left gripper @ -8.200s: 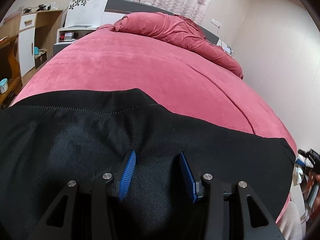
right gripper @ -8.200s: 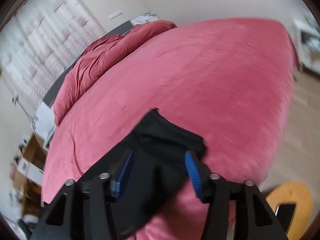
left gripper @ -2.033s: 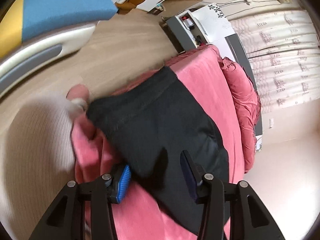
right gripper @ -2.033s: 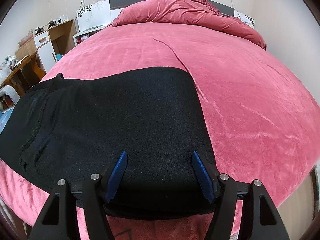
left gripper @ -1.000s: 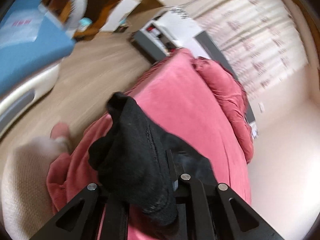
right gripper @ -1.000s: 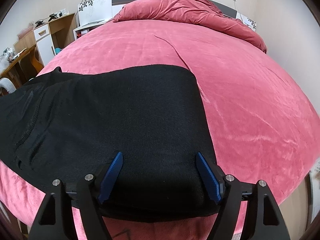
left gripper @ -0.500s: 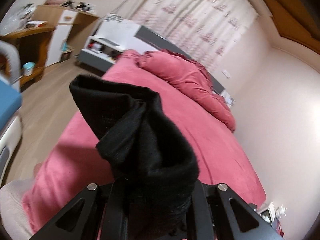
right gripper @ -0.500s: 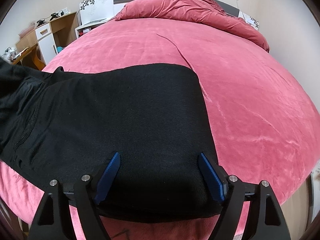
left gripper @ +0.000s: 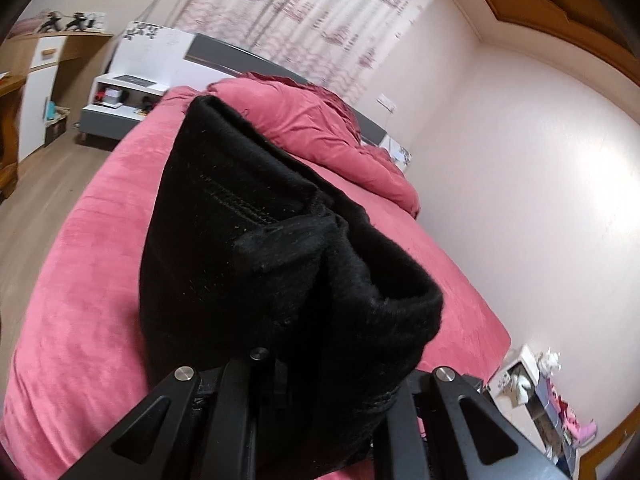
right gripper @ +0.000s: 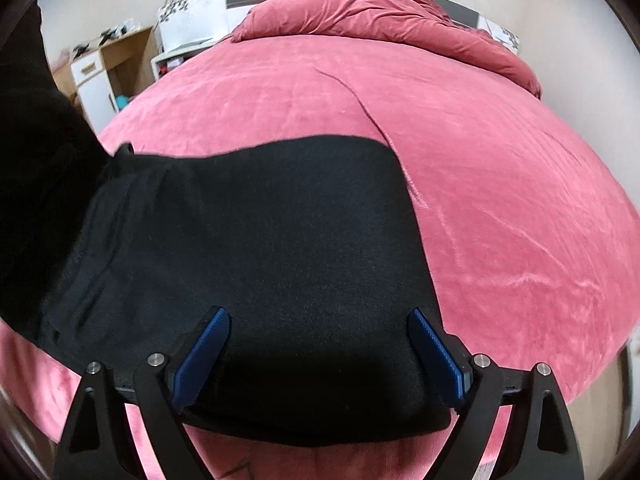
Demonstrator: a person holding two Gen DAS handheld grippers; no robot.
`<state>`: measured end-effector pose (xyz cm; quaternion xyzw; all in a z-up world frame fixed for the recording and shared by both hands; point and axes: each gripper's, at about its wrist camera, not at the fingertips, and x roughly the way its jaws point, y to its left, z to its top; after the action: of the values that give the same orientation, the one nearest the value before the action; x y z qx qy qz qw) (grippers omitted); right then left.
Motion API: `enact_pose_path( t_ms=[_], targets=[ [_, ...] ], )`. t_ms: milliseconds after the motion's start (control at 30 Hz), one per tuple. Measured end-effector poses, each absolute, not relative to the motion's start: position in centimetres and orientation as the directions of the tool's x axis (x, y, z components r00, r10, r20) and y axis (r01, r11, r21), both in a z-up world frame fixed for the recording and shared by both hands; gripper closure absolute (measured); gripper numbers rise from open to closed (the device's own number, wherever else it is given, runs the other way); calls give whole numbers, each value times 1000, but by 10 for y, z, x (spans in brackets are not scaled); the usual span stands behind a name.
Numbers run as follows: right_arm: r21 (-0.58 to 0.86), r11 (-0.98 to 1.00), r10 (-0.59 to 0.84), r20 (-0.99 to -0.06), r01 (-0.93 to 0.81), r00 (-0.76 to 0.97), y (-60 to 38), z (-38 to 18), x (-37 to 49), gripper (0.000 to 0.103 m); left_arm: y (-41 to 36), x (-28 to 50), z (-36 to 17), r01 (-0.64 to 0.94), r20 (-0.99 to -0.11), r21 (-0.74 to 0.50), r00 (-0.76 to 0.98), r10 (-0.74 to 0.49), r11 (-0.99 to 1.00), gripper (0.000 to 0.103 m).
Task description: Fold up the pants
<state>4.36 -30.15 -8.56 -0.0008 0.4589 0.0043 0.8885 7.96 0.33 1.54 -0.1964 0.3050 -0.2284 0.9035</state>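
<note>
The black pants (right gripper: 256, 240) lie folded on the pink bed (right gripper: 500, 200), near its front edge. My left gripper (left gripper: 316, 376) is shut on one end of the pants (left gripper: 260, 260) and holds it bunched up in the air above the bed; its fingertips are hidden by the cloth. That lifted end shows as a black mass at the left edge of the right wrist view (right gripper: 36, 168). My right gripper (right gripper: 316, 332) is open, its blue pads (right gripper: 204, 344) spread over the flat part of the pants near the front edge.
A pink duvet (right gripper: 384, 12) is heaped at the headboard end. A white bedside unit (left gripper: 120, 96) and a wooden desk (right gripper: 104, 64) stand left of the bed. A wall (left gripper: 540, 200) runs along the right side, with cluttered shelves (left gripper: 548, 400) at its foot.
My left gripper closed on the pants' end at the bed's edge, lifted it and swung it up over the bed. My right gripper stayed open, edging slightly forward over the pants.
</note>
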Motion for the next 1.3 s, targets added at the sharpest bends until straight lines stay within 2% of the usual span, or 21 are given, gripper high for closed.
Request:
enact_pose_path(
  t_ms=[267,467,700,867,933,1100,1233,1300],
  targets=[
    [233,966,113,-766,110,633,-322,-52,29,11,-37,83,4,348,-486,-483,657,-577,803,91],
    [389,912,220,-729,128,648,-327,-44,23,11,-72,84,-7,411,-530,-444,596,-603,796,91],
    [460,872,253,-719,170,647,-341,-48,19,11,-101,84,-26,427,-582,-425,546,-602,798,91],
    [562,792,282,-684,239,672,-361,-53,10,11,-120,97,-29,441,-615,-403,518,-595,802,91],
    [613,747,304,-658,256,689,-370,-55,9,11,-131,96,-31,459,-624,-392,504,-597,798,91],
    [784,575,411,-523,233,746,-390,-59,1,11,-156,85,-43,510,-648,-358,467,-601,782,91],
    [866,449,461,-435,219,774,-401,-66,2,11,-176,85,-54,531,-683,-329,437,-585,781,91],
    [882,411,473,-421,228,774,-405,-70,4,11,-187,87,-62,541,-706,-302,426,-566,785,90]
  ],
)
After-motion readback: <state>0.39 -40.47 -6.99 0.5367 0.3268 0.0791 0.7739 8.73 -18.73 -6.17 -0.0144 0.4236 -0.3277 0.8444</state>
